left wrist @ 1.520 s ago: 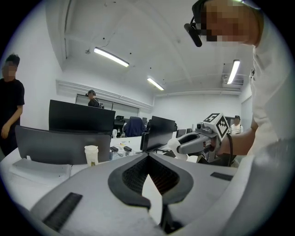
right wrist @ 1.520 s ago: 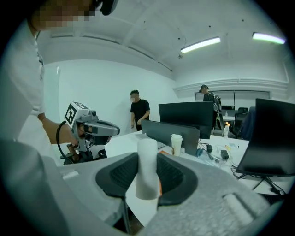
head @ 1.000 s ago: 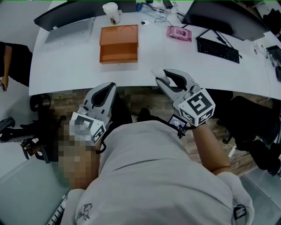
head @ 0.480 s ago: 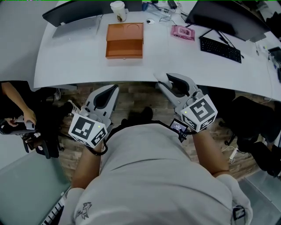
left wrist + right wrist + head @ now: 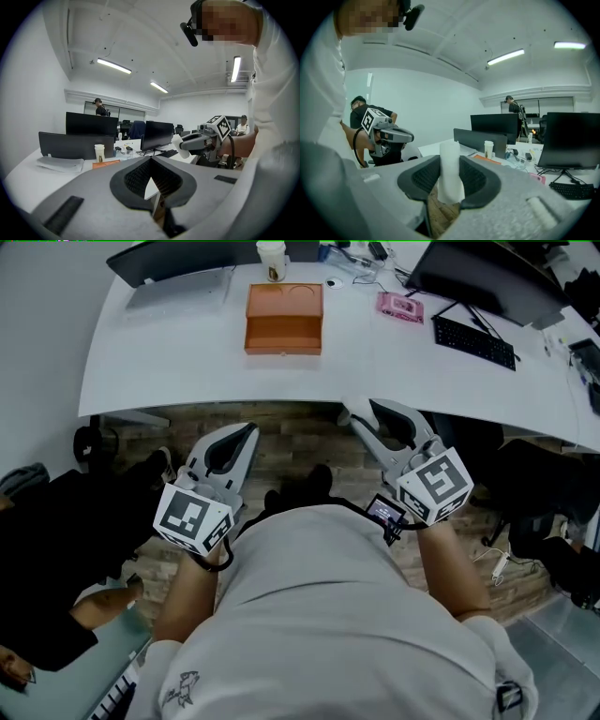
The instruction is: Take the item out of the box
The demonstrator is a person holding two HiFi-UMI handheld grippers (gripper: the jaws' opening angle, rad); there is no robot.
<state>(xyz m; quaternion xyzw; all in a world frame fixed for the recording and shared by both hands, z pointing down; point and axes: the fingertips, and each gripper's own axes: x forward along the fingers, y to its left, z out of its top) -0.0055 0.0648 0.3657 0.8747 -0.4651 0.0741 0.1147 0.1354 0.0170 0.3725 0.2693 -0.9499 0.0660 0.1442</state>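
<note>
The orange box (image 5: 284, 320) stands open on the white table (image 5: 187, 371), far ahead of both grippers; it also shows small as the box (image 5: 105, 163) in the left gripper view and the box (image 5: 487, 159) in the right gripper view. My right gripper (image 5: 361, 412) is shut on a white roll-shaped item (image 5: 450, 173), which stands upright between its jaws just off the table's near edge. My left gripper (image 5: 248, 430) hangs over the wooden floor with its jaws together and nothing in them. Each gripper sees the other: right gripper (image 5: 185, 142), left gripper (image 5: 405, 137).
On the table stand a paper cup (image 5: 272, 259), a closed laptop (image 5: 183, 282), a pink object (image 5: 400, 307), a keyboard (image 5: 473, 338) and dark monitors (image 5: 487, 273). A person in black (image 5: 56, 559) is at the lower left. A dark chair (image 5: 544, 493) is at the right.
Both grippers have drawn back from the table, which now lies further up the view. The white item stays in the right gripper. The person in black now fills the lower left.
</note>
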